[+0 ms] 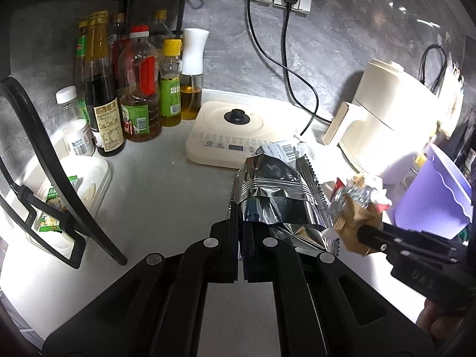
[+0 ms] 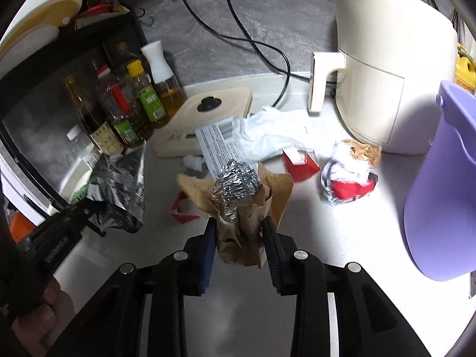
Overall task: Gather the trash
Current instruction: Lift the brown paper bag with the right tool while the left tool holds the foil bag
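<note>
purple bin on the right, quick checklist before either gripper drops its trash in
1. Left gripper shut on the silver foil bag: ok.
2. Right gripper shut on the brown paper and foil wad: ok.
3. Purple bin within view, near the right gripper: ok.
4. Bin opening facing the grippers: cannot tell.
5. Either load already over the bin: not ok.
6. Counter trash left, such as the red carton and white tissue: not ok.

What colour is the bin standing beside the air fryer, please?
The bin is light purple, clearest in the right wrist view.
</note>
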A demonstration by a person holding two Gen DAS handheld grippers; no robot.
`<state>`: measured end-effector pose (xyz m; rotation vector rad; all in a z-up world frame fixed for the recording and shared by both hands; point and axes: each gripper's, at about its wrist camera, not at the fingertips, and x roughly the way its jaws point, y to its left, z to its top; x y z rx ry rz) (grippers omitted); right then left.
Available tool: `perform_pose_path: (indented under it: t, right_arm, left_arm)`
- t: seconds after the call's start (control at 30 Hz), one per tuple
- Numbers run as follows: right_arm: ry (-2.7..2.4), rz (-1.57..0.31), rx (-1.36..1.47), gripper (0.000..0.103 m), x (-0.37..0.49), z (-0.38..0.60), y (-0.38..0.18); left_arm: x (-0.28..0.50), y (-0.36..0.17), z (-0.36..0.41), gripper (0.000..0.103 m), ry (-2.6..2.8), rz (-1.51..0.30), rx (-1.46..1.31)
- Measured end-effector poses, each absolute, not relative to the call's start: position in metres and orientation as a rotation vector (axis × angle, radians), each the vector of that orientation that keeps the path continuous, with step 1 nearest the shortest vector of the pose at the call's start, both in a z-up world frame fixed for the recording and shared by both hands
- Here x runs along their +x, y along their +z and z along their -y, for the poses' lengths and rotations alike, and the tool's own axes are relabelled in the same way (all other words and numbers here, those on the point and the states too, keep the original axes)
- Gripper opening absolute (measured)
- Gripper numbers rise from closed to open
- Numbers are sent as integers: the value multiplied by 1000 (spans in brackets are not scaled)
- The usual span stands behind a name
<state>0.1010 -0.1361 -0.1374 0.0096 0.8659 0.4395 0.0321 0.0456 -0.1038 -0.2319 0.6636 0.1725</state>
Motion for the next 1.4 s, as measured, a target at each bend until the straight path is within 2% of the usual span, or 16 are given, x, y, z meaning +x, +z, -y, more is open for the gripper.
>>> perform_pose_path:
  t: [0.17, 0.2, 0.27, 0.47, 0.57, 0.67, 0.83, 0.9, 0.93, 0.97, 1.0, 1.1, 1.4]
  right_arm:
    - [404, -955, 11, 44, 100, 139, -167]
    - [401, -965, 14, 56, 100, 140, -169]
    - [388, -974, 23, 68, 97, 143, -172]
    - [364, -912, 82, 66, 89, 159, -160]
    - [324, -902, 85, 62, 89, 167, -157]
    - [303, -985, 92, 53, 98, 169, -176]
    - [316, -1064, 86, 51, 102, 164, -200]
    - [323, -1063, 75, 43, 101, 162, -198]
    - [340, -1067, 81, 37, 100, 161, -197]
    - [356, -1072, 91, 25, 100, 161, -196]
    - [355, -1071, 92, 22, 99, 160, -194]
    - [365, -1025, 88, 18, 96, 161, -179]
    - [413, -870, 105, 17, 97, 161, -118]
  left_arm:
    - [25, -109, -48, 3, 173, -678, -233]
    - [24, -110, -48, 3, 173, -681, -234]
    - [22, -112, -49, 3, 174, -688, -234]
    - [18, -115, -50, 3, 175, -694, -239]
    - [19, -114, -48, 3, 171, -692, -240]
    - [21, -114, -47, 3, 167, -691, -236]
    - [21, -116, -47, 3, 170, -702, -232]
    - [21, -117, -47, 3, 171, -708, -232]
    - [21, -117, -47, 3, 172, -708, -233]
    - [21, -117, -46, 3, 172, -708, -235]
    - [21, -117, -46, 3, 171, -706, -237]
    - [22, -115, -45, 3, 168, -696, -238]
    - [26, -100, -46, 3, 165, -650, -247]
